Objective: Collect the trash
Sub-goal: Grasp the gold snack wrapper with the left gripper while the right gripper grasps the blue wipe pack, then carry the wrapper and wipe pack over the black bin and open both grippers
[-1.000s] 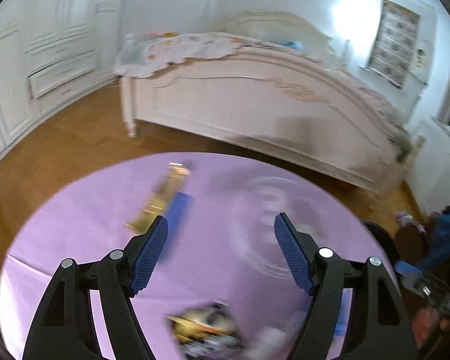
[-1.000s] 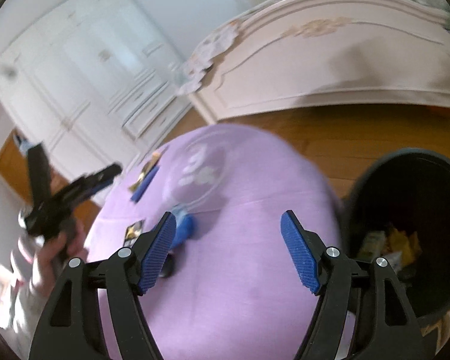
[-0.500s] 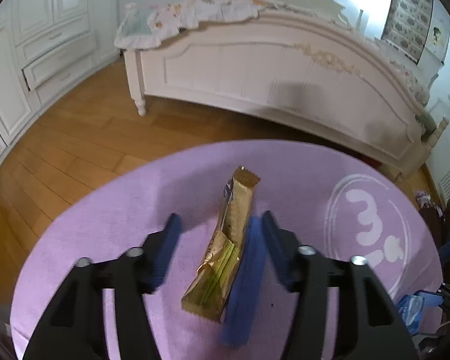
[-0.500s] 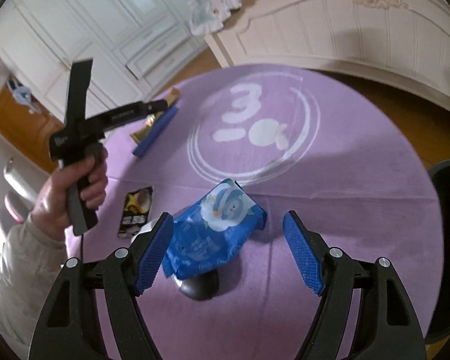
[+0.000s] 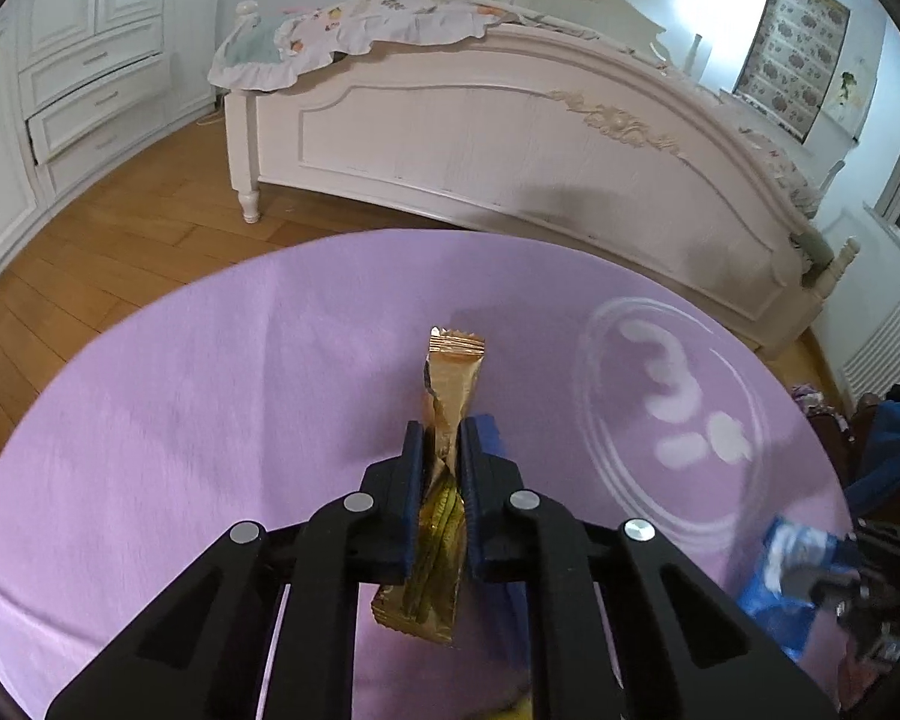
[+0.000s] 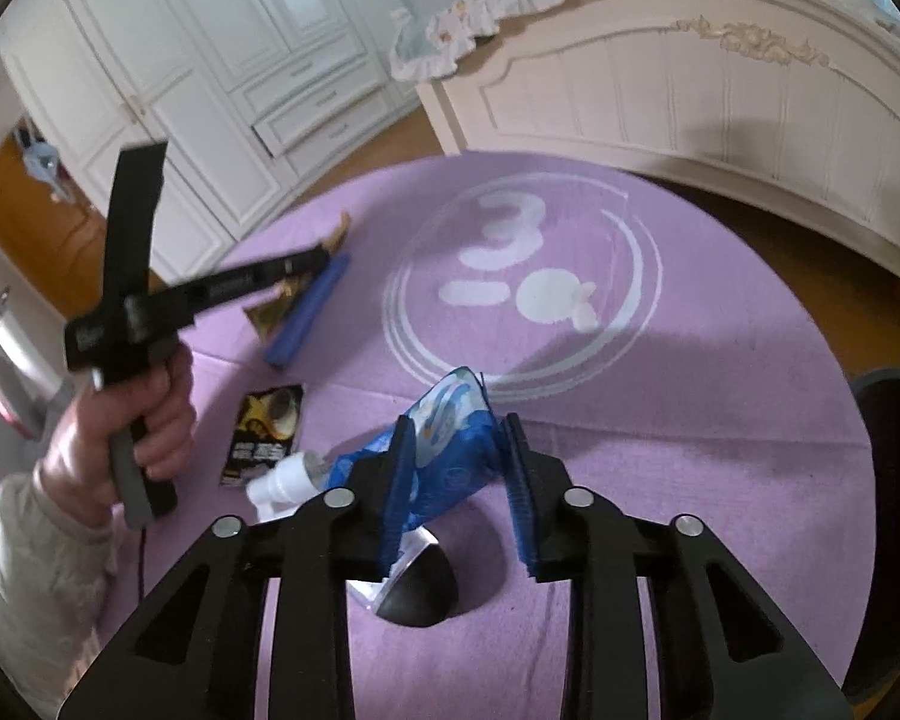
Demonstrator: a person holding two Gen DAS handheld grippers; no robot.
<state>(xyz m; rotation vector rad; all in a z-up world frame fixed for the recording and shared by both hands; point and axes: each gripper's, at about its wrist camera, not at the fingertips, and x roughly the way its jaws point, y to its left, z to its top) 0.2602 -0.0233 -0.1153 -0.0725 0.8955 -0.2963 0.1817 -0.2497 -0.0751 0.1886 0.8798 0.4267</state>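
Observation:
My left gripper [image 5: 441,450] is shut on a gold snack wrapper [image 5: 450,378] over the round purple mat [image 5: 210,408]; a blue wrapper [image 5: 495,438] lies right under it. In the right wrist view the left gripper [image 6: 306,264] shows at left with the gold wrapper [image 6: 270,315] and blue wrapper [image 6: 309,312]. My right gripper [image 6: 456,450] is closed around a crumpled blue tissue pack [image 6: 444,444], its jaws pressing both sides. The pack also shows blurred in the left wrist view [image 5: 786,576].
A black coffee sachet [image 6: 267,432], a small white bottle [image 6: 282,480] and a black rounded object [image 6: 417,594] lie on the mat [image 6: 690,420] near my right gripper. A black bin [image 6: 894,516] stands at the right edge. A white bed [image 5: 510,138] and wardrobes [image 6: 210,78] are behind.
My left gripper moved onto the gold wrapper and closed on it. My right gripper came down over the blue tissue pack and closed on it, crumpling it upward.

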